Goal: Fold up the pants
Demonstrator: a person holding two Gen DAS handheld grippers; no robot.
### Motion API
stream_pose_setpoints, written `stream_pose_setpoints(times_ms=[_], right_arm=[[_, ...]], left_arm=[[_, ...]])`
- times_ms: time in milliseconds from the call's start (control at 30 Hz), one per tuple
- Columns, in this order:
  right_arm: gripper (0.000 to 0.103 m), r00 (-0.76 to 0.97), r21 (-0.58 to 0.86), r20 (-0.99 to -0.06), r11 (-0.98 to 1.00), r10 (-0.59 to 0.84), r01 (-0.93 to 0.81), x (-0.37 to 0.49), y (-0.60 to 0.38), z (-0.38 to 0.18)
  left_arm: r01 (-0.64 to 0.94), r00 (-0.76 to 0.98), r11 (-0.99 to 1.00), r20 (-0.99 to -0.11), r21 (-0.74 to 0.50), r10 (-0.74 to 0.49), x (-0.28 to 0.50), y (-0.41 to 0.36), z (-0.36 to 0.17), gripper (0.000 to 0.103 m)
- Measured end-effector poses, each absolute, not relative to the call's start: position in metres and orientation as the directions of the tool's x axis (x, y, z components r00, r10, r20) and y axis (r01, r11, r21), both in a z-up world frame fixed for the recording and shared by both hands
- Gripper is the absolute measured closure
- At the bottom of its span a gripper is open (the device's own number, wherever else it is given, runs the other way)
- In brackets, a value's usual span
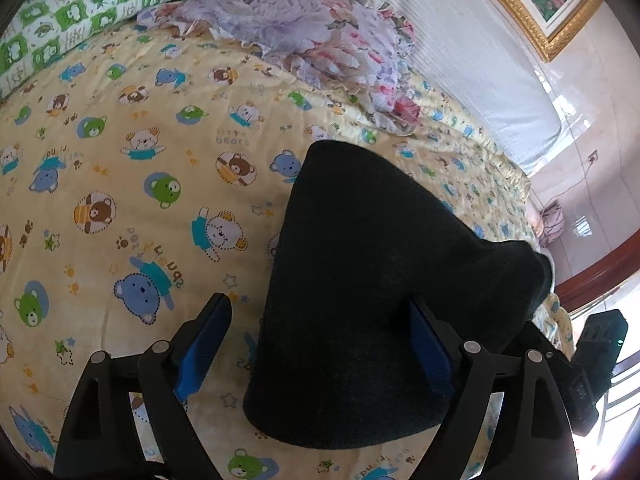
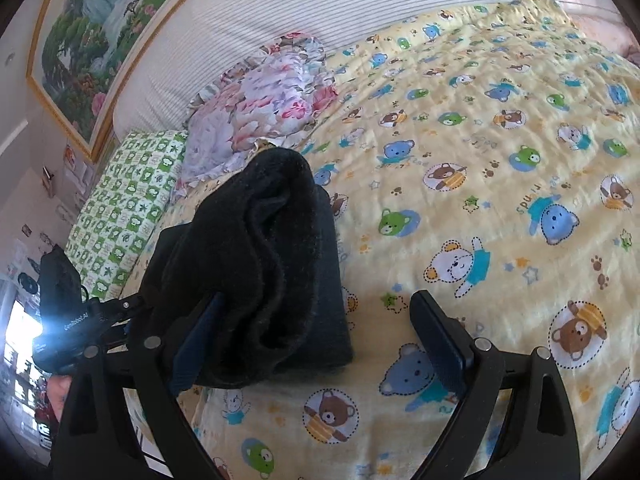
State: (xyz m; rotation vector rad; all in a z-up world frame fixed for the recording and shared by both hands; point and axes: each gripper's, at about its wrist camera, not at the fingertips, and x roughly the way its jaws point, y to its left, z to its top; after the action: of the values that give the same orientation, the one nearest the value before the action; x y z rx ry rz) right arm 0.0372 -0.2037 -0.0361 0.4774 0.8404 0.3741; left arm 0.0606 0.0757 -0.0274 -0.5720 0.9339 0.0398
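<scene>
In my left wrist view, the left gripper stands wide open, its blue pads spread to either side of the lower frame. The dark pants, folded into a thick bundle, lie on the bear-print bedsheet and fill the middle of the frame, reaching down between the two fingers. The bundle sits hard against the right-hand finger and covers its tip, while a clear strip of sheet shows between the cloth and the left-hand pad, so I read nothing as gripped here.

In my right wrist view, the right gripper is also spread wide. The pants sit left of centre, their stacked folded edges facing me. The left-hand finger lies against the bundle's near left edge; I cannot tell whether it presses. The right-hand finger stands well apart from the cloth, over bare sheet.

A floral pillow lies just beyond the pants toward the upper left, with a green checked pillow further left
</scene>
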Motion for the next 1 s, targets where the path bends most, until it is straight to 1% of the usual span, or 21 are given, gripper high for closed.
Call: stream_pose_setpoints(times_ms=[67,167,200,233,267,300,333,367,433,500,567,667,767,833,1000], right_arm=[[0.011,0.616,0.545,-0.604,0.826,0.506,-0.144,0.037,-0.201,-0.035],[0.018,0.608,0.579,-0.582,0.800,0.540,-0.157,0.040,-0.201,-0.039],[0.022,0.605,0.593,-0.572,0.789,0.554,-0.162,0.041,-0.201,-0.040],[0.024,0.600,0.610,-0.560,0.774,0.571,-0.168,0.042,-0.201,-0.042],[0.024,0.593,0.629,-0.549,0.759,0.588,-0.170,0.043,-0.201,-0.044],[0.026,0.587,0.648,-0.539,0.743,0.604,-0.170,0.044,-0.202,-0.046],[0.027,0.582,0.664,-0.527,0.727,0.619,-0.172,0.045,-0.202,-0.048],[0.028,0.577,0.675,-0.520,0.717,0.630,-0.175,0.045,-0.202,-0.049],[0.037,0.567,0.688,-0.506,0.700,0.650,-0.189,0.046,-0.201,-0.050],[0.038,0.563,0.701,-0.494,0.687,0.663,-0.192,0.046,-0.200,-0.051],[0.042,0.563,0.702,-0.486,0.682,0.668,-0.203,0.045,-0.199,-0.050],[0.048,0.573,0.706,-0.466,0.674,0.674,-0.218,0.043,-0.199,-0.047],[0.051,0.589,0.714,-0.439,0.661,0.678,-0.229,0.040,-0.198,-0.043],[0.052,0.596,0.720,-0.426,0.653,0.681,-0.233,0.039,-0.197,-0.040],[0.053,0.587,0.723,-0.413,0.642,0.697,-0.255,0.039,-0.191,-0.032]], left_arm=[[-0.276,0.603,0.855,-0.772,-0.439,-0.202,0.062,0.076,-0.030,0.015],[-0.272,0.601,0.852,-0.771,-0.447,-0.212,0.065,0.078,-0.034,0.017],[-0.270,0.601,0.851,-0.769,-0.450,-0.216,0.066,0.078,-0.035,0.018],[-0.265,0.601,0.850,-0.767,-0.455,-0.224,0.067,0.078,-0.036,0.021],[-0.257,0.601,0.848,-0.764,-0.464,-0.236,0.067,0.078,-0.037,0.028],[-0.248,0.601,0.843,-0.758,-0.478,-0.253,0.068,0.078,-0.039,0.032],[-0.237,0.602,0.837,-0.750,-0.494,-0.273,0.068,0.078,-0.040,0.040],[-0.233,0.606,0.835,-0.746,-0.498,-0.276,0.068,0.077,-0.039,0.042],[-0.225,0.611,0.845,-0.746,-0.485,-0.265,0.068,0.074,-0.037,0.045],[-0.218,0.618,0.847,-0.740,-0.485,-0.265,0.067,0.073,-0.035,0.048],[-0.205,0.631,0.842,-0.725,-0.498,-0.276,0.065,0.073,-0.030,0.057],[-0.183,0.645,0.850,-0.713,-0.494,-0.275,0.061,0.071,-0.021,0.064],[-0.159,0.669,0.841,-0.683,-0.517,-0.293,0.055,0.072,-0.011,0.069],[-0.146,0.682,0.841,-0.669,-0.521,-0.296,0.050,0.073,-0.004,0.069],[-0.140,0.716,0.862,-0.650,-0.488,-0.252,0.039,0.074,0.015,0.070]])
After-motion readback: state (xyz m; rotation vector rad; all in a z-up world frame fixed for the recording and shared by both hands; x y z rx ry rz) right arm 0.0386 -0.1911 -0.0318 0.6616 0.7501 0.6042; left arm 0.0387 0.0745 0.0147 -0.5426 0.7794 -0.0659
